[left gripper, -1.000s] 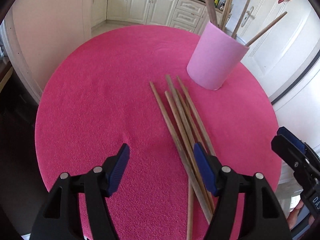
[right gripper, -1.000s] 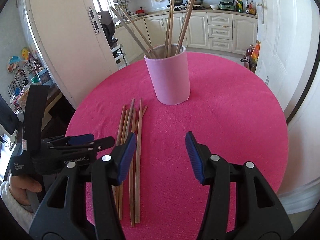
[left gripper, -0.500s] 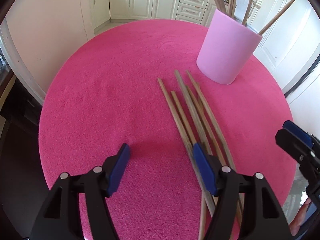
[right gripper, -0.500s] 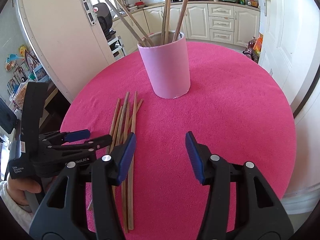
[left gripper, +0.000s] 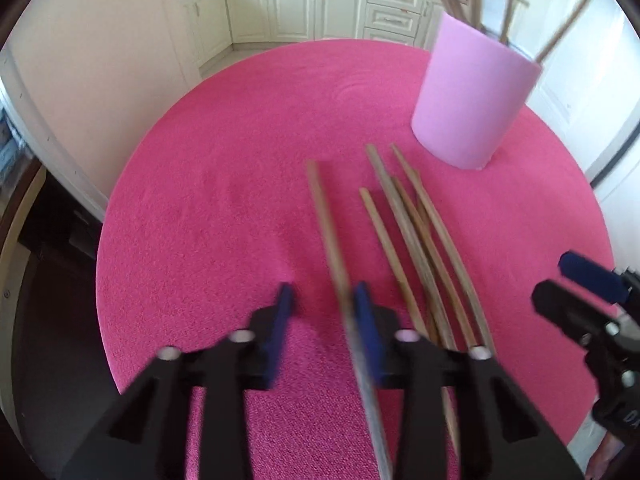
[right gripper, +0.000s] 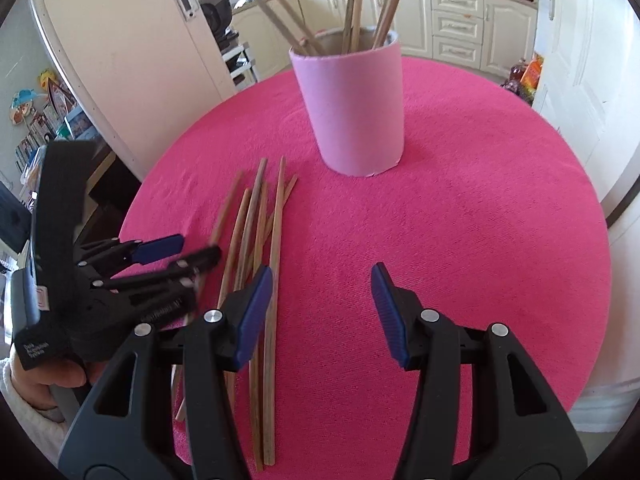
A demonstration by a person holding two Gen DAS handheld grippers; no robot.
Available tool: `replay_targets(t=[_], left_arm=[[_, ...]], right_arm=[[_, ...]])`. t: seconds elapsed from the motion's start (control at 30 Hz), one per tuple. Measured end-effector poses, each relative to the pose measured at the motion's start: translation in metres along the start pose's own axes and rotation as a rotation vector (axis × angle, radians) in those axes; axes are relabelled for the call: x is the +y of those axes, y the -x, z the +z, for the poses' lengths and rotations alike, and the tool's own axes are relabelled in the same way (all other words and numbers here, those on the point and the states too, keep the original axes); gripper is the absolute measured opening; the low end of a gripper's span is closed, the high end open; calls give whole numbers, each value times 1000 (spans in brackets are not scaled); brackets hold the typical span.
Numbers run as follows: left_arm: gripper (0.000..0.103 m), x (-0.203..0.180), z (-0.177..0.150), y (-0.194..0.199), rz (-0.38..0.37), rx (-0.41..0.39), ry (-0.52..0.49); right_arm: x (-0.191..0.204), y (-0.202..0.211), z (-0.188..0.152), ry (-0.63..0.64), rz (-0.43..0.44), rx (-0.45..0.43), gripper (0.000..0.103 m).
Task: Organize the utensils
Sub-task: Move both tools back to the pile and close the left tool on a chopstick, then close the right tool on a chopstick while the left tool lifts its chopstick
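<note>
Chopsticks (right gripper: 256, 240) lie loose in a bundle on the pink round table (right gripper: 480, 220), their long axes running from about six o'clock near the table's edge up toward twelve o'clock, where the tips stop short of the pale pink holder (right gripper: 352, 108). That holder stands upright at roughly one o'clock from the bundle and already has several sticks leaning in it. One stick (left gripper: 328, 224) has parted from the rest on the bundle's nine o'clock side, and the left gripper (left gripper: 322, 304) has it between the jaws, which have just been closing; it lies against the right-hand blue pad, while a gap shows on the other side, so the pinch does not look complete, and motion blur keeps me from saying whether both pads press yet. The stick's length runs nearly in line with the claw's own pointing direction, toward twelve o'clock, so I would judge that once it is gripped it must be tipped up and carried toward one o'clock to reach the holder's mouth. The right gripper (right gripper: 322, 308) hangs spread and empty over bare cloth, with the bundle's outermost stick just beside its left pad at nine o'clock. The left hand is plainly the nearer to the separated stick; the right sits closer to the holder. A slack grip along the stick's length might let it slide out on the lift.
</note>
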State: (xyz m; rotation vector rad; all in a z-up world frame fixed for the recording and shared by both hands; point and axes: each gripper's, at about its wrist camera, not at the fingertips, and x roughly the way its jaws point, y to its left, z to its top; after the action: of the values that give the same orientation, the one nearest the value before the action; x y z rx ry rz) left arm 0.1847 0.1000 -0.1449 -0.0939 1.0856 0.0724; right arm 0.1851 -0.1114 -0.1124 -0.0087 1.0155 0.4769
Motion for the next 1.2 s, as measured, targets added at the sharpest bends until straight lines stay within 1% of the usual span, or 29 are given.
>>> replay_targets(t=[0.07, 0.13, 0.2, 0.23, 0.4, 0.43, 0.47, 0.53, 0.6, 0.63, 0.7, 0.8, 1.0, 1.2], left_arm=[[13, 10, 3, 0, -36, 9, 32], [12, 16, 4, 1, -59, 13, 44], [11, 17, 6, 0, -74, 14, 55], [11, 19, 7, 0, -82, 14, 61], [10, 26, 9, -1, -109, 13, 76], [10, 27, 10, -1, -113, 12, 77], [10, 26, 5, 0, -115, 10, 77], [8, 25, 5, 1, -119, 5, 80], [7, 26, 3, 2, -124, 0, 79], [7, 26, 3, 2, -128, -2, 79], [6, 26, 1, 4, -132, -5, 77], [6, 27, -1, 7, -139, -9, 81], [6, 26, -2, 21, -158, -36, 76], [6, 15, 0, 46, -189, -104, 46]], right_arm=[[4, -9, 4, 14, 11, 41, 51], [10, -16, 7, 28, 20, 74, 46], [15, -23, 11, 41, 4, 109, 37], [17, -25, 12, 46, -4, 118, 35], [28, -33, 16, 76, -17, 148, 34], [31, -35, 16, 87, -34, 158, 33], [33, -37, 15, 97, -50, 165, 30], [36, -43, 16, 102, -65, 182, 27], [36, -48, 16, 103, -76, 189, 21], [36, -50, 16, 105, -83, 185, 19], [36, -51, 15, 108, -96, 173, 10], [31, -48, 14, 89, -76, 160, 7], [25, -33, 12, 63, -33, 104, 7], [15, 2, 7, 49, 36, 12, 7]])
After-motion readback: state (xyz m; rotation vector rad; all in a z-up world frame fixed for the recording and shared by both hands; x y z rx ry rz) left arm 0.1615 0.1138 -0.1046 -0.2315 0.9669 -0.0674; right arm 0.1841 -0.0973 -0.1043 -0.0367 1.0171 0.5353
